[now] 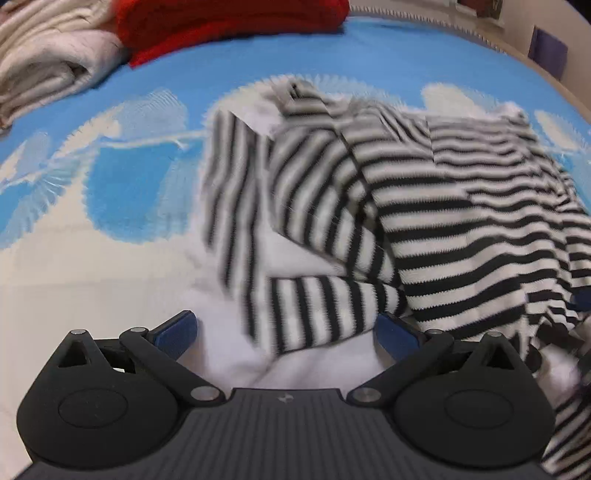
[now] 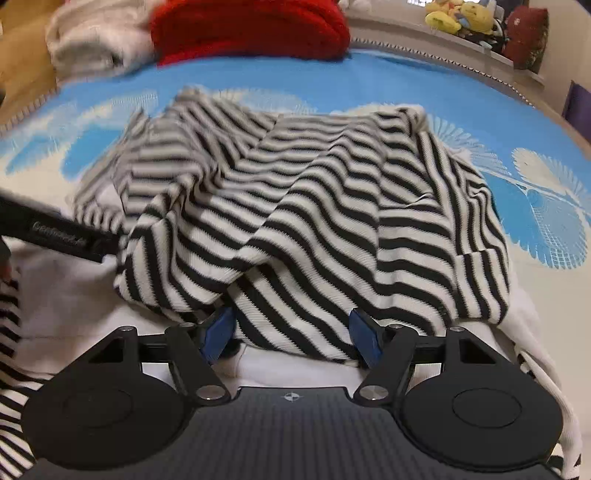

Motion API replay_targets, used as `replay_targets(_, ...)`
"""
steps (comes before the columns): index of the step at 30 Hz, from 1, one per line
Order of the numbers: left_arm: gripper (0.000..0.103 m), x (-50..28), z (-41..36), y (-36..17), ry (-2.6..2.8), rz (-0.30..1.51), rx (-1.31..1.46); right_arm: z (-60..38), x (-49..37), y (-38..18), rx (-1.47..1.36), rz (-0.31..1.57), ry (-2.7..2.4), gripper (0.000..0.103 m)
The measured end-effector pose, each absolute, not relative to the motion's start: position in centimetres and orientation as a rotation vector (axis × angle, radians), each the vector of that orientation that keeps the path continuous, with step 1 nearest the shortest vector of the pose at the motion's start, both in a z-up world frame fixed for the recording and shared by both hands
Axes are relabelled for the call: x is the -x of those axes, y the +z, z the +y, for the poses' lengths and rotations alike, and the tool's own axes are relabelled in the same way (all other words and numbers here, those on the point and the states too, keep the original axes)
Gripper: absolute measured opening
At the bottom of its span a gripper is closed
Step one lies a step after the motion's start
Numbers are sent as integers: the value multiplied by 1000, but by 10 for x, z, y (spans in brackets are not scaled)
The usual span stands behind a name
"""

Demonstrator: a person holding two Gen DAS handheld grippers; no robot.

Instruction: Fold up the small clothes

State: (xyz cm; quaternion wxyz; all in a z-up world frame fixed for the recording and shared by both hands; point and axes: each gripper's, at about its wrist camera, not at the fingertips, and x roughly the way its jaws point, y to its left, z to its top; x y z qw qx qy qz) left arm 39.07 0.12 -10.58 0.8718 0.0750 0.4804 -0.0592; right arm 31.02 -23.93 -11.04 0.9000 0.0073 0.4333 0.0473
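One black-and-white striped knit sweater [image 2: 314,206] is lying rumpled on a blue-and-cream woven bedspread [image 1: 388,59], its ribbed folds bunching over a white garment [image 1: 314,365]. The left gripper [image 1: 286,332] and right gripper [image 2: 291,334] are each reaching with blue-padded jaws spread apart around the sweater's near edge. Beyond, one red knit [image 2: 251,26] and one cream folded knit [image 1: 48,62] are sitting side by side.

Rumpled black-and-white striped sweater [image 2: 314,206] heaped on bedspread [image 2: 388,81].

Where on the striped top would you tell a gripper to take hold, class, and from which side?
Grip the near hem of the striped top, coming in low from the front. That edge lifts off the bedspread in a fold, right between the right gripper fingers, both jaws wide apart.
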Motion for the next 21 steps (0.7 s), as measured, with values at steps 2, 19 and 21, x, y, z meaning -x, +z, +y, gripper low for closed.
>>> replay_targets(2, 103, -376, 20, -83, -113, 949, -126, -258, -297, -92, -89, 811, 91, 71)
replay_targets(19, 103, -146, 96, -71, 37, 850, 2, -267, -47, -54, -173, 556, 61, 83)
replay_targets(21, 103, -138, 95, -70, 49, 815, -34, -260, -38, -56, -127, 554, 75, 83)
